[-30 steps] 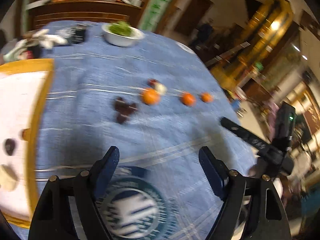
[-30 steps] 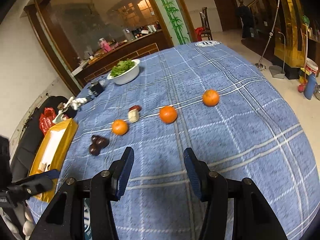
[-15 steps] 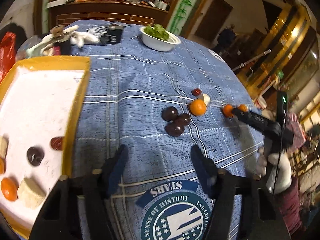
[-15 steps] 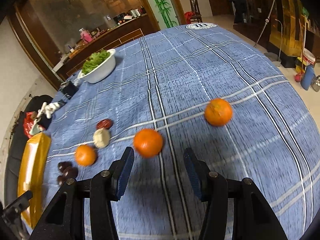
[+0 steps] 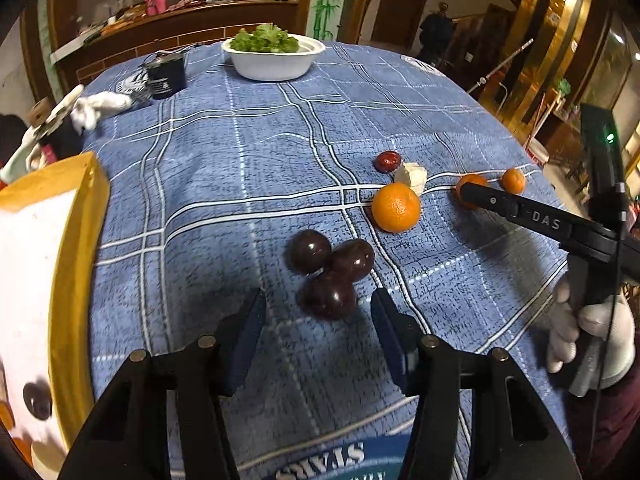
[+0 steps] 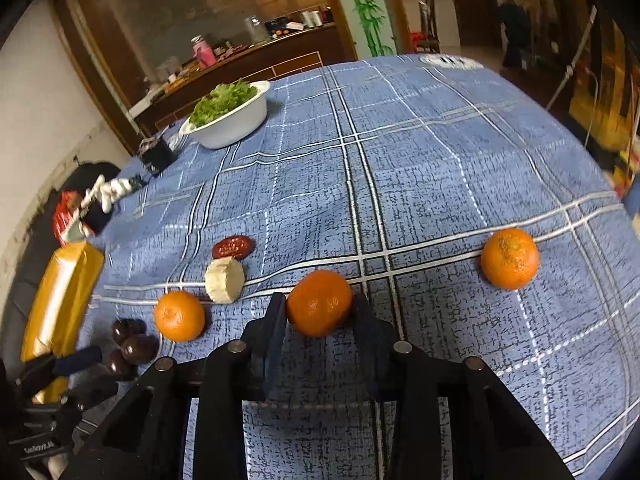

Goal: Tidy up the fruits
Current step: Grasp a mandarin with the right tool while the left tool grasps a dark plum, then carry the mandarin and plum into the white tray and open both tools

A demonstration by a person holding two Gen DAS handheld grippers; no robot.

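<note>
Working across the blue-checked tabletop (image 6: 440,152), you have the yellow-rimmed tray (image 5: 76,248) at its 9 o'clock edge, where some fruit lies already. The middle orange (image 6: 319,303) sits between your right gripper (image 6: 318,320) pads, which look to touch its sides; it is firm, round and likely to roll, so squeeze across its widest part. Your left gripper (image 5: 318,340) is spread wide with nothing in it, and the nearest of three dark plums (image 5: 330,274) lies just ahead of its gap. Those look smooth and slippery: take one alone, gently, across its middle.
</note>
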